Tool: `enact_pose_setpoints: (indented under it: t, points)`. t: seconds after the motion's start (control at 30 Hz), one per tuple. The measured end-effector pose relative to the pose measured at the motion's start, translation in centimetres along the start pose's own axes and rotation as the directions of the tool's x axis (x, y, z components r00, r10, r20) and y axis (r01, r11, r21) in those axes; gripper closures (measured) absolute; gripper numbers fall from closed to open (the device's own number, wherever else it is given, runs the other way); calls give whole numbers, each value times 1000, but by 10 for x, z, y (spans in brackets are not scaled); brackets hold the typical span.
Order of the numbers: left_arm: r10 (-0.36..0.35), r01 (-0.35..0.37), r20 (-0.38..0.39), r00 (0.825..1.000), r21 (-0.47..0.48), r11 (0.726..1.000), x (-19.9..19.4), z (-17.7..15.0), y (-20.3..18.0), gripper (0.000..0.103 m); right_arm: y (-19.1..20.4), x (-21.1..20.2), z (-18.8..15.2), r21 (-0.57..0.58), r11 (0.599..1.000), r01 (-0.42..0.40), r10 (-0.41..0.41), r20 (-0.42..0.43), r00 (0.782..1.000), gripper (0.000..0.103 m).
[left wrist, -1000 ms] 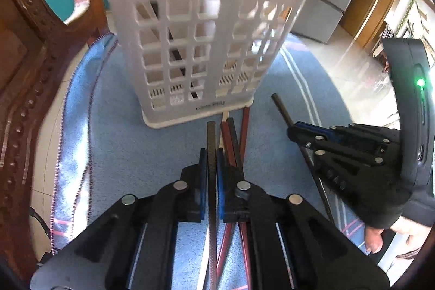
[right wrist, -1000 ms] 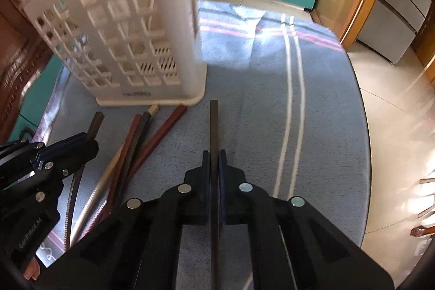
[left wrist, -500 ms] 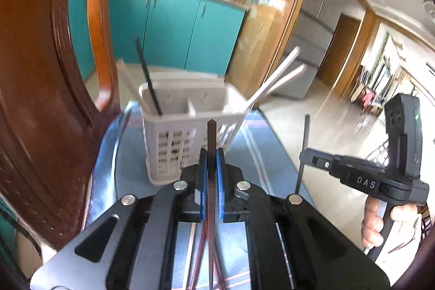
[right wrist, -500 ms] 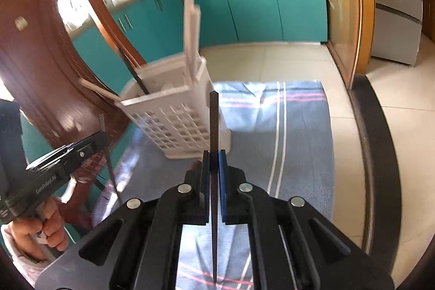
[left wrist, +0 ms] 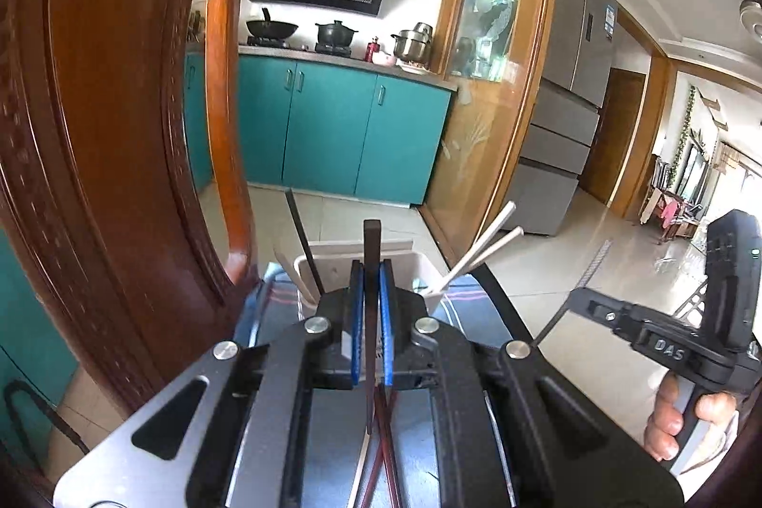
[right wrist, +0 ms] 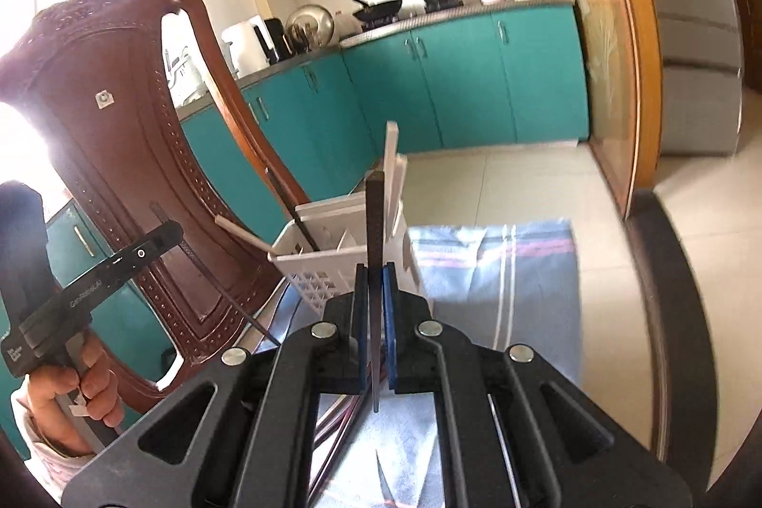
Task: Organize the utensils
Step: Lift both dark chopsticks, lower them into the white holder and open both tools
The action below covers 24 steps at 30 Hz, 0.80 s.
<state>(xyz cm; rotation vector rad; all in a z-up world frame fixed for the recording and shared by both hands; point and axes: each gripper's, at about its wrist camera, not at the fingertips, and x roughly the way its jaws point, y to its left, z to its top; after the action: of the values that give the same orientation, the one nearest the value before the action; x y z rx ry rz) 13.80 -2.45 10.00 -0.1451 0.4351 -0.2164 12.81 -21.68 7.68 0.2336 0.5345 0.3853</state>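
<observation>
Above slotted white basket (right wrist: 333, 265) | each claw pinches one slim dark chopstick (left wrist: 370, 270)

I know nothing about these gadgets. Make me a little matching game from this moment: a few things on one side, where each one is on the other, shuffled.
Things:
1. dark chopstick
2. white basket
3. white chopsticks
4. striped cloth

Places:
A. spread over the table
B. clamped in the left gripper
C. leaning out of the basket
D. standing on the cloth

Pairs: 1-B, 2-D, 3-C, 4-A
</observation>
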Motion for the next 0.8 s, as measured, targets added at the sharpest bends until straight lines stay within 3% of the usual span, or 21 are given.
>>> enact_pose_setpoints:
  t: [0.17,0.27,0.37,0.47,0.57,0.67,0.8]
  points:
    - [-2,2,42,999,-6,1000,-7,18,-1,96,10,-8,24,-22,1000,16,-15,39,999,96]
    - [-38,43,88,995,-58,997,-17,32,7,96,18,-11,42,-20,1000,-7,8,62,998,96]
    - [-99,129,179,979,-166,978,-27,48,25,96,28,-19,64,-24,999,-48,51,119,992,96]
    - [-77,154,290,954,-252,955,-35,53,42,96,35,-25,82,-25,999,-36,41,197,980,97]
    - [-1,118,372,928,-291,950,-32,49,49,96,37,-24,90,-4,999,-48,48,280,959,96]
    - [88,32,401,912,-283,959,-20,42,46,96,35,-11,91,19,1000,2,-8,329,944,96]
    - [138,-51,360,923,-241,969,8,32,38,96,25,30,81,43,998,56,-66,289,955,97]
